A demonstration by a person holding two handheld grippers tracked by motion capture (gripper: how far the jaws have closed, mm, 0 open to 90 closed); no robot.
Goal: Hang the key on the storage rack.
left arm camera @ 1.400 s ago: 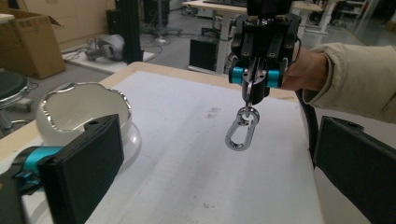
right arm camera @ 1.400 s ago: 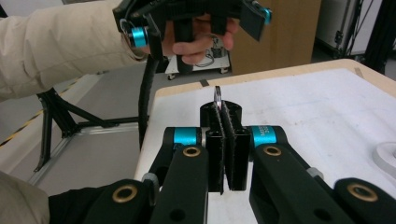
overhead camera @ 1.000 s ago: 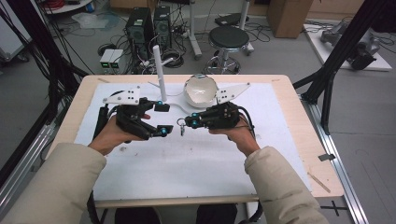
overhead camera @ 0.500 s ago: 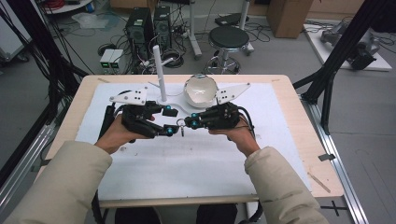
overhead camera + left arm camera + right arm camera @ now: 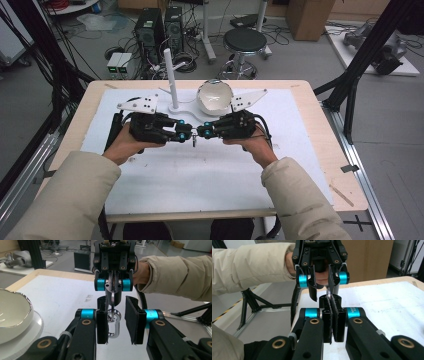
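Note:
My right gripper is shut on a thin metal key ring, whose edge pokes out above its jaws. A silver carabiner hangs from that ring over the white mat. My left gripper faces the right one tip to tip and is open, with the carabiner in the gap between its two pads, closer to the left pad. In the high view the left gripper nearly touches the right one at the table's middle, and the carabiner dangles below them.
A white bowl with a silver rim sits just behind the grippers on a white base. A white upright post stands beside it. The white mat covers the wooden table.
My left gripper has moved right toward the right gripper, closing the gap until its open jaws sit around the hanging carabiner. The right gripper has stayed put.

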